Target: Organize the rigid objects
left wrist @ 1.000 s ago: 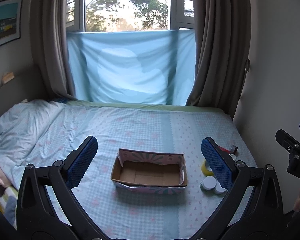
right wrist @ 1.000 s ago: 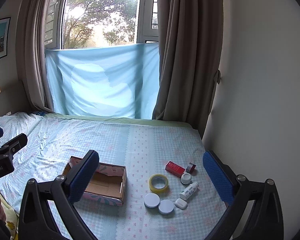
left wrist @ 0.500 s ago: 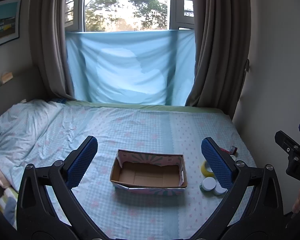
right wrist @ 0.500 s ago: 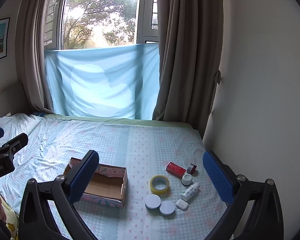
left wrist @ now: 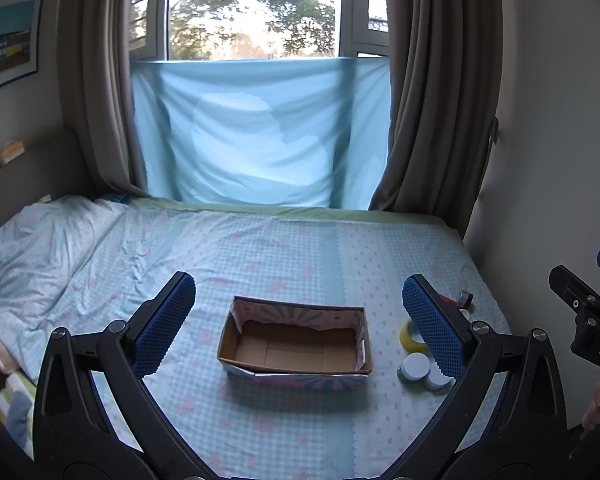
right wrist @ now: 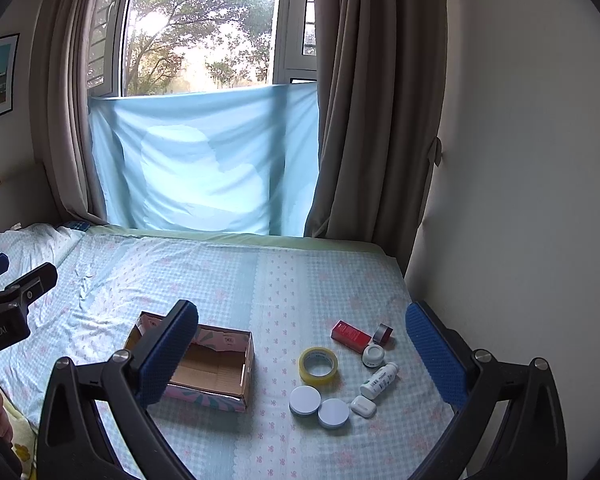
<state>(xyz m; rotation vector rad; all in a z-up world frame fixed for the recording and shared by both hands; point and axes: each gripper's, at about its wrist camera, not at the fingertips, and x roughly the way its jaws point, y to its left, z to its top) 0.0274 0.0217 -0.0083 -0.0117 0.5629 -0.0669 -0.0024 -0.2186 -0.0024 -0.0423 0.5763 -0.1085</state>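
An empty open cardboard box [left wrist: 296, 350] [right wrist: 204, 368] sits on the bed. To its right lie a yellow tape roll [right wrist: 318, 365], two round white-lidded tins [right wrist: 305, 400] [right wrist: 333, 413], a small white case [right wrist: 363, 406], a white bottle [right wrist: 379, 379], a white jar [right wrist: 373, 355], a red box [right wrist: 350, 336] and a small dark tape roll [right wrist: 383, 333]. My left gripper [left wrist: 300, 324] is open and empty, held above and before the cardboard box. My right gripper [right wrist: 300, 356] is open and empty, held above and before the small items.
The bed [left wrist: 300, 252] has a light blue checked sheet, with a pillow [left wrist: 40, 248] at the left. A wall [right wrist: 520, 200] borders the bed on the right. A window with brown curtains [right wrist: 376, 120] and a hung blue cloth [left wrist: 260, 136] stands behind.
Both grippers have drifted very slightly; the scene is almost the same. Nothing was taken hold of or moved.
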